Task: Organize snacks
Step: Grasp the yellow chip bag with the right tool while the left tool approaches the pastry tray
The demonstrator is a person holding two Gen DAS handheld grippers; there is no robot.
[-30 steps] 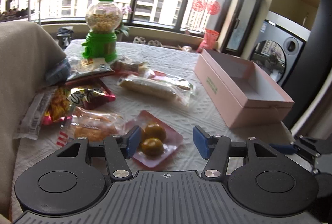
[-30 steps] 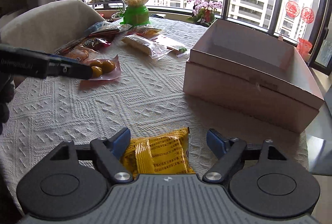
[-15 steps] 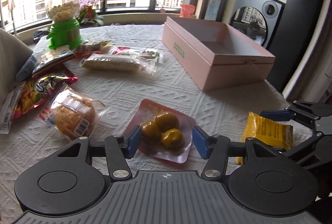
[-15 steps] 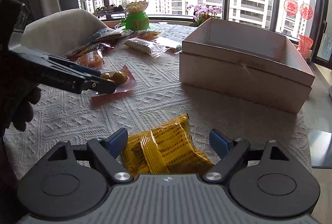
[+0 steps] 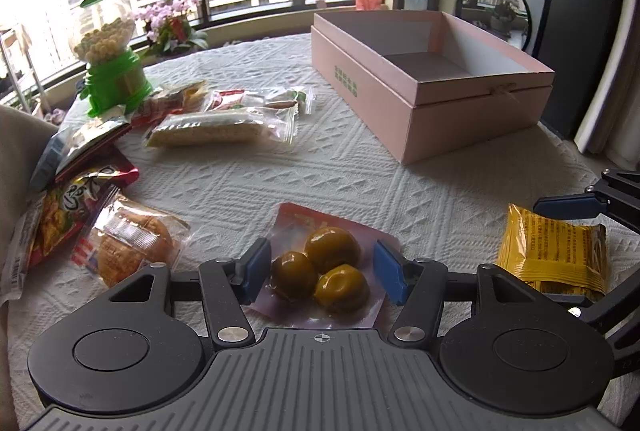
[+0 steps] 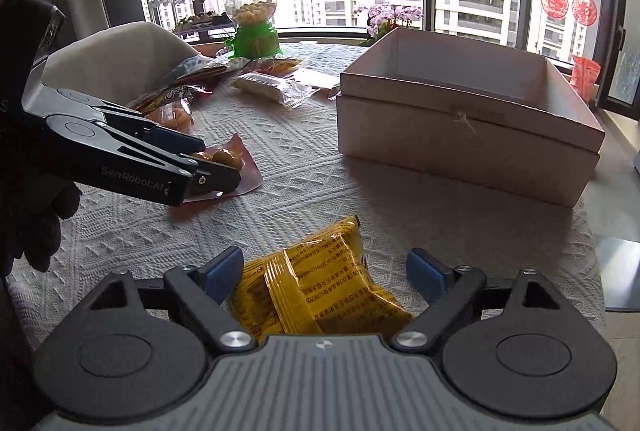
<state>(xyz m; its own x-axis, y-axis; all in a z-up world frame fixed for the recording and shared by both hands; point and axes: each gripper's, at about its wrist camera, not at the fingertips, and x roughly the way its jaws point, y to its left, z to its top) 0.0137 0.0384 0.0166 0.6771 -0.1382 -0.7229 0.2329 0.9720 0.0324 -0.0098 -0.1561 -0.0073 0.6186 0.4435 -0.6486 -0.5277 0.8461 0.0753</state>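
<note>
My left gripper (image 5: 322, 271) is open, its blue pads either side of a clear pink pack of three brown-yellow round snacks (image 5: 320, 273) lying on the white tablecloth. My right gripper (image 6: 324, 271) is open around a yellow snack packet (image 6: 316, 291) on the cloth; the packet also shows in the left wrist view (image 5: 554, 251). An open, empty pink box (image 5: 424, 79) stands at the right back; it also shows in the right wrist view (image 6: 460, 111). The left gripper shows in the right wrist view (image 6: 216, 167) over the pink pack.
Several wrapped snacks lie at the left: a bun pack (image 5: 128, 243), a red chip bag (image 5: 76, 203), a long wafer pack (image 5: 216, 127). A green candy dispenser (image 5: 108, 59) stands at the back left. A beige chair back (image 6: 116, 59) is at the table's left edge.
My left gripper has swung right and come closer to the pink pack, which now lies between its pads. My right gripper has come closer over the yellow packet.
</note>
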